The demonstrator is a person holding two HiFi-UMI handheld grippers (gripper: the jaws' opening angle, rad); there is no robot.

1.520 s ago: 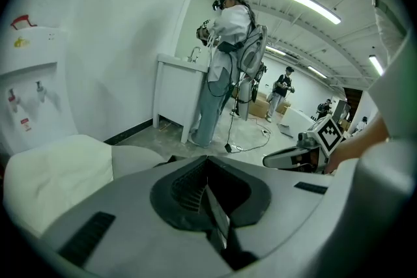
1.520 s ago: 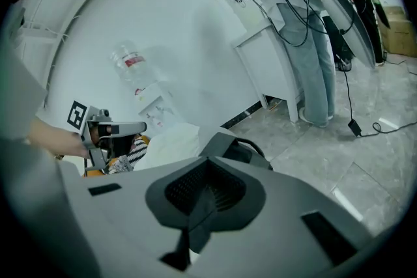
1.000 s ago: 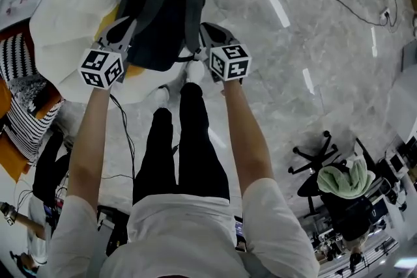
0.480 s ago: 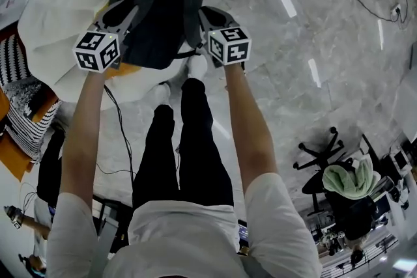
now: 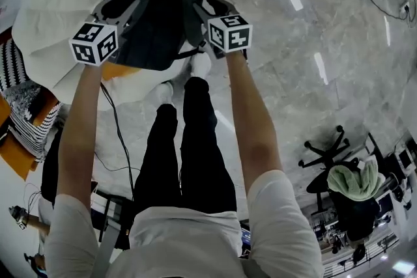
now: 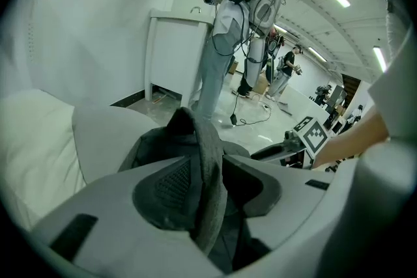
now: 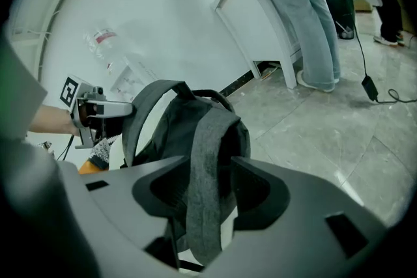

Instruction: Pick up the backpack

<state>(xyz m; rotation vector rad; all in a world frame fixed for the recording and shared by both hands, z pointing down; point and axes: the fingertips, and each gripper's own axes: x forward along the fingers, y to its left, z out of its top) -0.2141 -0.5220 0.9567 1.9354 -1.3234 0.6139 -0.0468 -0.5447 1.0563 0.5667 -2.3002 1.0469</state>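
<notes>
By the white cushion (image 5: 49,16) | dark backpack (image 5: 159,16), 2 straps (image 7: 208,166) showing | contents hidden

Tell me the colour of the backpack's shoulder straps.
Grey straps on a black backpack; clearest in the right gripper view.

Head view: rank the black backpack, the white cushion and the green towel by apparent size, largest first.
1. white cushion, even partly covered
2. black backpack
3. green towel, far smaller; it also lies farthest from the camera
</notes>
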